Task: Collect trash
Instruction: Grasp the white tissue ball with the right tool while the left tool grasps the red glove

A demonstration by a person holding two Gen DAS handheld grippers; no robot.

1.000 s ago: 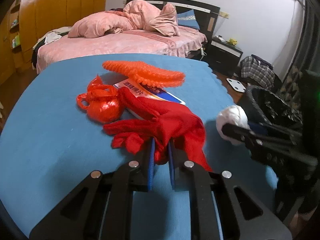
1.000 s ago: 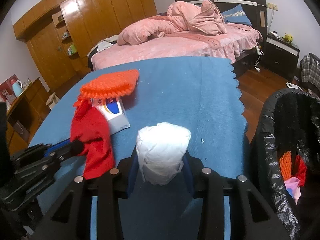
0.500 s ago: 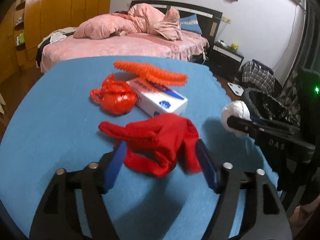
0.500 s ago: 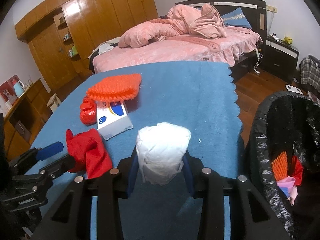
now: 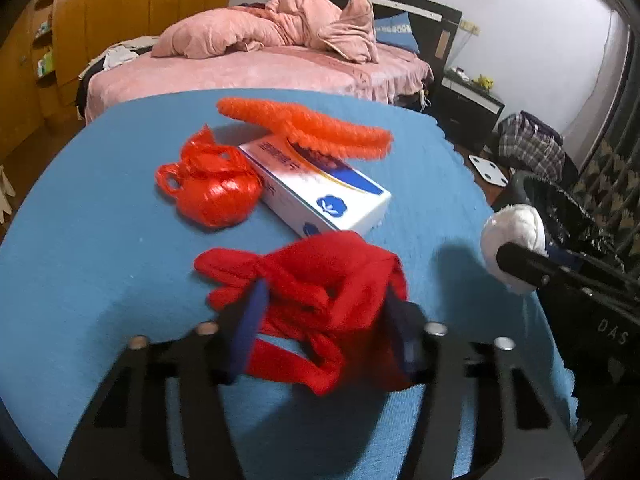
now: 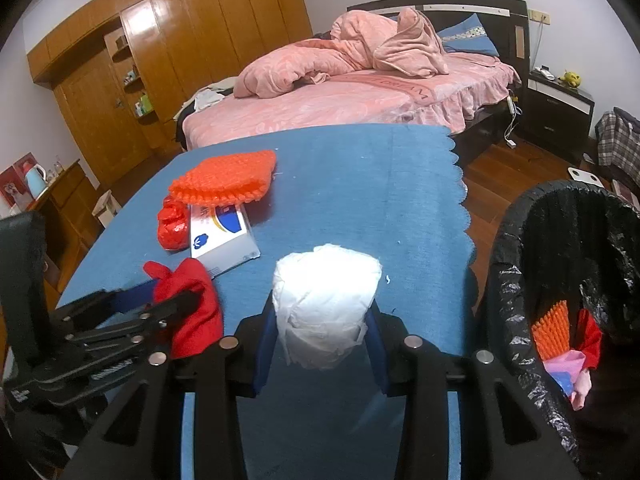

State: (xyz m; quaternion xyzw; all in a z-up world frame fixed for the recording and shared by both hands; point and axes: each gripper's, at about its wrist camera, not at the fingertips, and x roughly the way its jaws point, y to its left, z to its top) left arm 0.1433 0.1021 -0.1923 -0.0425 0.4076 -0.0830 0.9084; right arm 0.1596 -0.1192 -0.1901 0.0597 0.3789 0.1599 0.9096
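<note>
Between the left claw's [image 5: 328,316] half-spread fingers, unpinched: red glove [image 5: 320,280]; right claw [image 6: 322,344] clamping white wad [image 6: 326,312].

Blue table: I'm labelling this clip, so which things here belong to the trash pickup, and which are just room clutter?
Part of the job:
- white paper wad, in the right hand-held gripper
- red glove, between the left hand-held gripper's fingers
- red plastic bag
- orange spiky mat
- white box
- black-lined bin

Just lying about:
- pink bedding
- nightstand
- wooden wardrobe
</note>
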